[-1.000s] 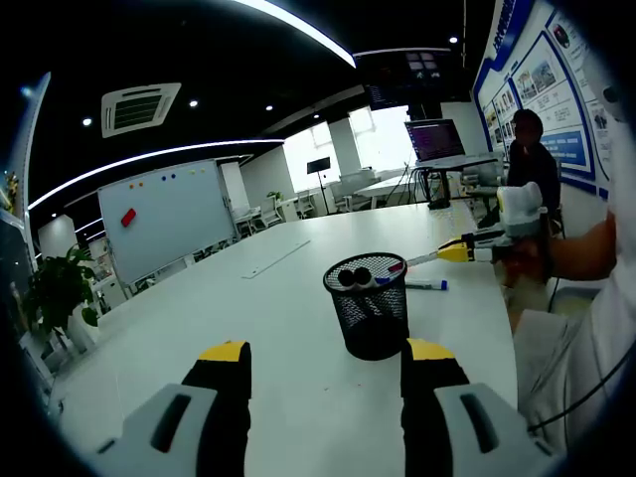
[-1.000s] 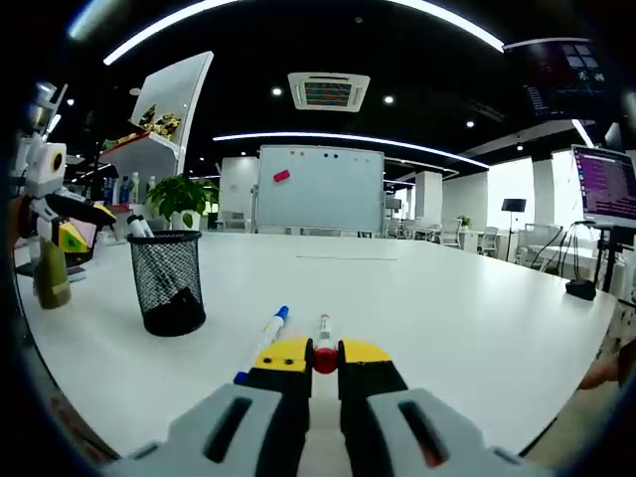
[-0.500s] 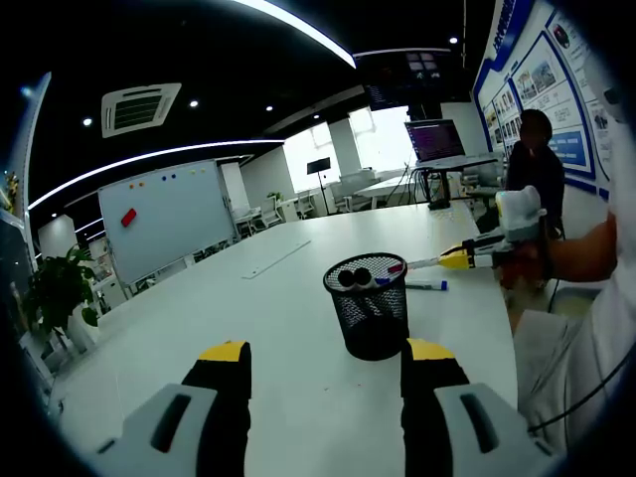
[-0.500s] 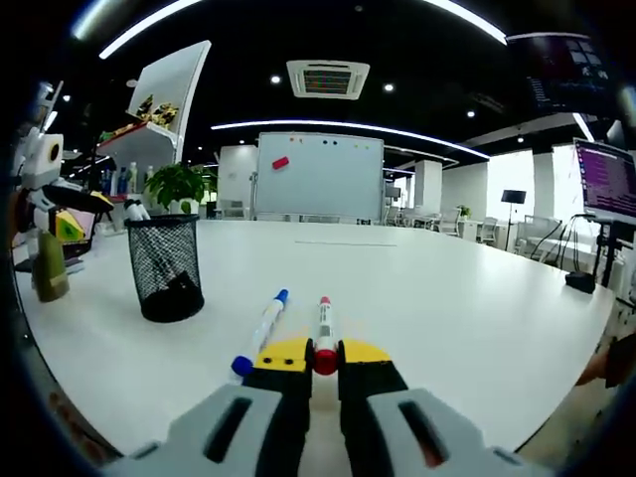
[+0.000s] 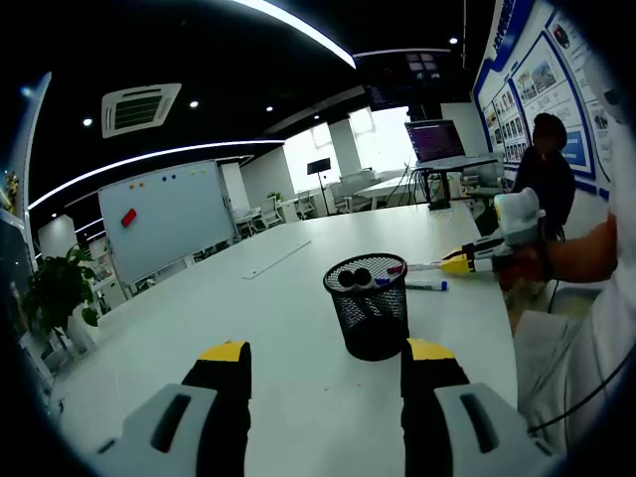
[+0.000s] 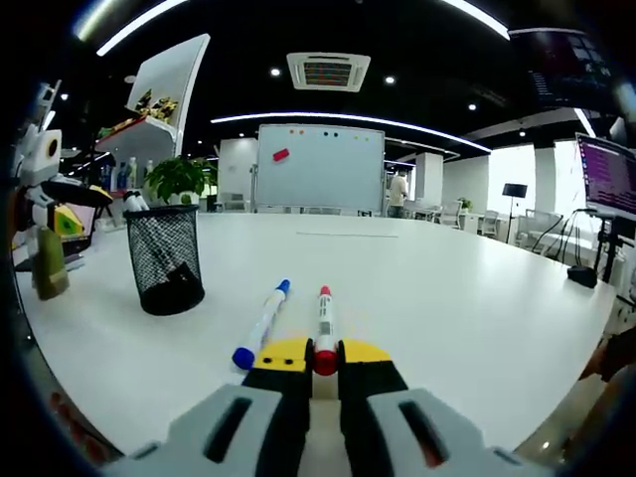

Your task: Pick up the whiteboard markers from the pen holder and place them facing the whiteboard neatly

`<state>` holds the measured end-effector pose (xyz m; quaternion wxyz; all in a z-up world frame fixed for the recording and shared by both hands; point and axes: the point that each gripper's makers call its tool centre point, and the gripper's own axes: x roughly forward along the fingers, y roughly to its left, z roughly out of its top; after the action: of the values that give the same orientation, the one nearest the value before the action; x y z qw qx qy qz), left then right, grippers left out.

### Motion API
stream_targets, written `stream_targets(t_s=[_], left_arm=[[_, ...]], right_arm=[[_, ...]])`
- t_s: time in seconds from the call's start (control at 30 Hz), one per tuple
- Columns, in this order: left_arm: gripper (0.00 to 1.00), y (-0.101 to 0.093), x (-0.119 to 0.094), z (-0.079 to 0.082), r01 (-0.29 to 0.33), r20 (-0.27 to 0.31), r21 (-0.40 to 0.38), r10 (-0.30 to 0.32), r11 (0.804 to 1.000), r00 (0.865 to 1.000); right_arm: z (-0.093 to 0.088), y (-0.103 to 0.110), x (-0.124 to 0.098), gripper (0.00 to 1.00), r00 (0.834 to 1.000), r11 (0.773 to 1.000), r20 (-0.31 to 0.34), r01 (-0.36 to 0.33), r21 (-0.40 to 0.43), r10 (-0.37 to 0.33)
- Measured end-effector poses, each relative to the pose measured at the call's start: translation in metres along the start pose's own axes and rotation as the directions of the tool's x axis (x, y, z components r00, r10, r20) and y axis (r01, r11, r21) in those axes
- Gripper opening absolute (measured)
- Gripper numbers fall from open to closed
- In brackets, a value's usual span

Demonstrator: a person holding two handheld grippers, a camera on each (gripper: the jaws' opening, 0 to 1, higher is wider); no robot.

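- An open-plan office or meeting space, with a long white desk (image 6: 467,298) running toward a freestanding whiteboard (image 6: 319,167).
- Dark ceiling with curved strip lights (image 5: 298,28), spot lamps and a ceiling air-conditioning cassette (image 6: 329,71).
- A monitor (image 5: 434,138) on a stand, further desks and chairs beyond, blue information posters (image 5: 527,79) on one wall.
- A potted plant (image 6: 176,180), a mesh pen holder (image 6: 165,258) and markers on the desk.
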<state>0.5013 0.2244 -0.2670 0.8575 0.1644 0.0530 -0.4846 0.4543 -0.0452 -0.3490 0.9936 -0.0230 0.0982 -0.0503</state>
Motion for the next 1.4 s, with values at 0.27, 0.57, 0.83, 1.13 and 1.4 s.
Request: stream_targets(t_s=[0.27,0.57,0.83,1.13,1.4], left_arm=[[0.62,0.001,0.0,0.0,0.0,0.001,0.0,0.0,1.0,1.0],[0.62,0.0,0.0,0.0,0.001,0.002,0.0,-0.001,1.0,1.0],[0.62,0.0,-0.001,0.0,0.001,0.002,0.0,-0.001,1.0,1.0],[0.62,0.001,-0.001,0.0,0.001,0.002,0.0,-0.001,1.0,1.0],[0.62,0.0,0.0,0.0,0.001,0.002,0.0,-0.001,1.0,1.0]], right_arm=[[-0.005,-0.002,0.001,0.1,1.0,1.0,-0.02,0.005,-0.001,-0.005],[-0.008,-0.002,0.002,0.1,1.0,1.0,-0.029,0.003,-0.003,-0.003],[-0.011,-0.002,0.002,0.1,0.999,1.0,-0.035,0.003,0.003,-0.003],[-0.012,-0.002,0.003,0.1,0.999,1.0,-0.042,0.001,0.003,-0.001],[-0.012,-0.002,0.003,0.1,0.999,1.0,-0.042,-0.003,-0.01,0.003]])
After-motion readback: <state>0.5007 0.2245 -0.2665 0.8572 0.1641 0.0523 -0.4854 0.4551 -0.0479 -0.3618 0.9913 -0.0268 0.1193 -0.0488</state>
